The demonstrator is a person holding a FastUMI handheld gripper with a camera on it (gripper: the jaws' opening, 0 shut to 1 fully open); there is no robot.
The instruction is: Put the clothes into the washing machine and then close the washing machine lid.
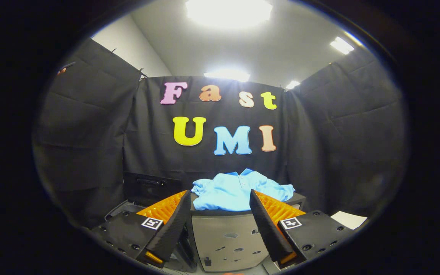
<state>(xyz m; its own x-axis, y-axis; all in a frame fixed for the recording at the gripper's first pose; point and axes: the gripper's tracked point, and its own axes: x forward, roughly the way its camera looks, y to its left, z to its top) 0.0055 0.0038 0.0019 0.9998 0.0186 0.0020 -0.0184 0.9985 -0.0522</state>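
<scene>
Claw (220, 200) spread wide, holding nothing, with the blue shirt (239, 191) lying just beyond its fingertips.

1. You face black cloth walls (90, 126) draped around three sides of the booth.
2. Above them, you see a white ceiling (281, 49) with bright light panels (228, 11).
3. A pale wall (128, 49) rises behind the left drape.
4. A white sheet (351, 219) lies low at your right.
</scene>
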